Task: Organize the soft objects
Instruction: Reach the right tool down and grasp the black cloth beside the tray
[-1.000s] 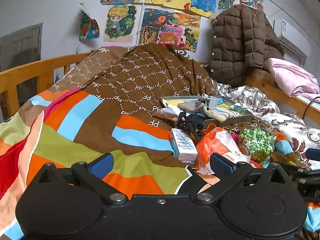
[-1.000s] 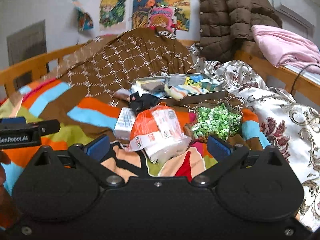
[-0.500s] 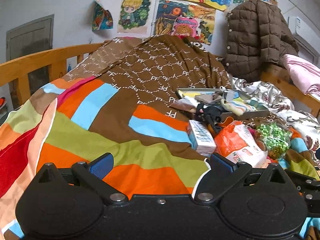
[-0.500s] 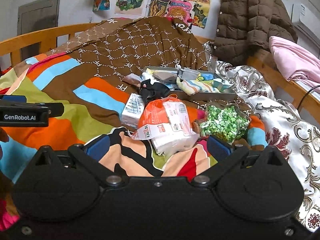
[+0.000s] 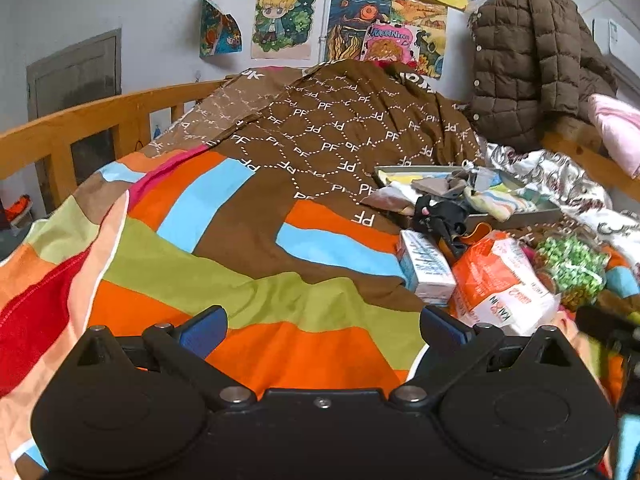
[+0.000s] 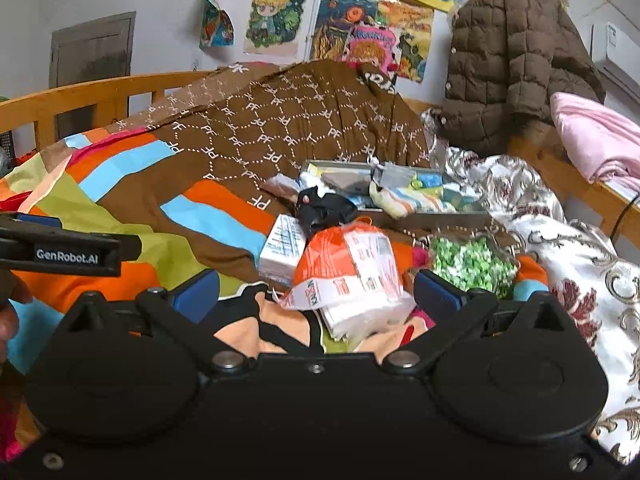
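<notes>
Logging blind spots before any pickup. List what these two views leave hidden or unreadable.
- Tray contents: both views, piled cloths cover each other.
- Black soft item: shape unclear, partly behind the orange tissue pack.
- Small box print: too small, both views.
- Right gripper in left view: blurred, cut by edge.

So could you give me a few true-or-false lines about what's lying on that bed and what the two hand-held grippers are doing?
1. Both hand-held grippers, left and right, are open and empty. True.
2. The orange-and-white packet lies in the grey tray. False: it lies on the striped bedspread, in front of the tray.
3. A small white carton lies beside the packet. True.
4. The brown quilted jacket is spread flat on the bed. False: it hangs at the far right corner.
5. A bag of green pieces sits right of the packet. True.
</notes>
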